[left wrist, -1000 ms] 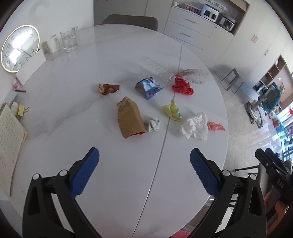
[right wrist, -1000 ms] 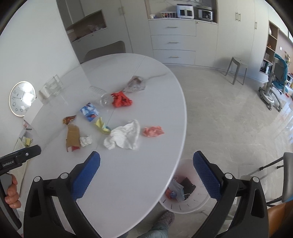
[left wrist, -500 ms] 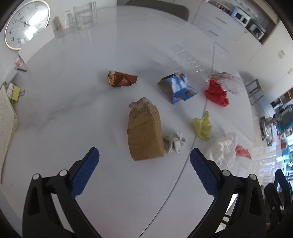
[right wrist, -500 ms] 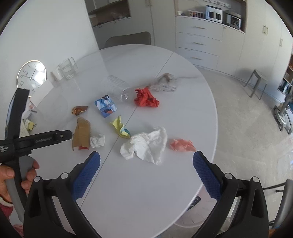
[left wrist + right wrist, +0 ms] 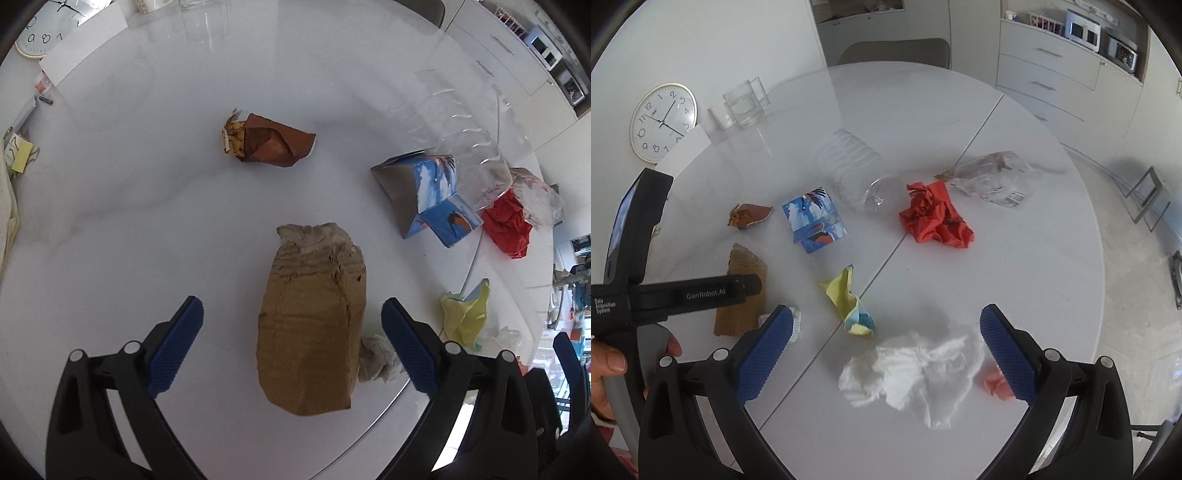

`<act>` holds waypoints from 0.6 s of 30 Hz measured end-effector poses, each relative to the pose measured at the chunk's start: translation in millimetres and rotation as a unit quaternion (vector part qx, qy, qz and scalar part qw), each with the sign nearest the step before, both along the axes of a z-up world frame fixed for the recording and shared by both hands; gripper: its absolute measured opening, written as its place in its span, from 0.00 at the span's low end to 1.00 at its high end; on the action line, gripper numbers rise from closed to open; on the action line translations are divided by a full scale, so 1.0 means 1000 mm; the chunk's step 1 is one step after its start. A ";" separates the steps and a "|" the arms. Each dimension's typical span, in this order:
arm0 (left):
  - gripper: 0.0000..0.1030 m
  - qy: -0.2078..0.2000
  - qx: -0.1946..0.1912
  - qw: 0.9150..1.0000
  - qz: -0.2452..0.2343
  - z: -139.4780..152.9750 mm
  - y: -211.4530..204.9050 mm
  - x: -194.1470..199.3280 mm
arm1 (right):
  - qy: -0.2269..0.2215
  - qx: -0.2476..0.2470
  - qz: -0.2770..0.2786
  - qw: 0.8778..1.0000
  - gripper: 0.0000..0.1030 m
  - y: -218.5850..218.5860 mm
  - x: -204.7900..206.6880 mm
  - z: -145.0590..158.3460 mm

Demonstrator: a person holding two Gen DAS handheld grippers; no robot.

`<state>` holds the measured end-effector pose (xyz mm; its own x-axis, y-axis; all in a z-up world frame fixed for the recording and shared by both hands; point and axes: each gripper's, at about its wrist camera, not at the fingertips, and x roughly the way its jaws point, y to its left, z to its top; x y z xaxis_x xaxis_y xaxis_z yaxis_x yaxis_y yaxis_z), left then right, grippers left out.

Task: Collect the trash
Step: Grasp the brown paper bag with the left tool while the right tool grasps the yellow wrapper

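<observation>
Trash lies scattered on a white round table (image 5: 147, 221). A torn brown cardboard piece (image 5: 314, 332) lies between the wide-open jaws of my left gripper (image 5: 291, 314), untouched; it also shows in the right wrist view (image 5: 744, 266). My right gripper (image 5: 886, 321) is open over a crumpled white tissue (image 5: 916, 369), with a pink scrap (image 5: 995, 384) by its right finger. A yellow wrapper (image 5: 849, 302), a blue carton (image 5: 814, 221), a red crumpled paper (image 5: 934, 221), a brown snack wrapper (image 5: 269, 142), a clear bottle (image 5: 857, 177) and a small grey wad (image 5: 376, 363) lie around.
A clear plastic bag (image 5: 993, 181) lies at the far right of the table. Glass mugs (image 5: 744, 103) and a wall clock (image 5: 663, 122) stand at the back left. Papers and clips (image 5: 14, 162) lie at the left edge. A chair (image 5: 894, 51) stands behind the table.
My left gripper has come down and forward so the cardboard piece now lies between its jaws. My right gripper has moved in over the table above the white tissue.
</observation>
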<state>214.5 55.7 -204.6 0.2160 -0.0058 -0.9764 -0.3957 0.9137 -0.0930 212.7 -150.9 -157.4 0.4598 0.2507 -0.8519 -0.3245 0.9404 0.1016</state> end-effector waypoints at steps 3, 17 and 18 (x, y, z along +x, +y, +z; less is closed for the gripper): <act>0.74 0.009 -0.005 1.000 0.000 -0.005 0.000 0.001 | 0.006 0.006 0.005 1.000 0.94 0.001 0.007 -0.003; 0.40 0.001 -0.009 1.000 0.004 -0.005 0.031 -0.008 | 0.059 -0.028 0.074 0.995 0.59 0.046 0.028 -0.043; 0.40 -0.001 -0.010 1.000 0.004 -0.003 0.035 -0.010 | 0.065 -0.033 0.077 0.994 0.58 0.049 0.030 -0.047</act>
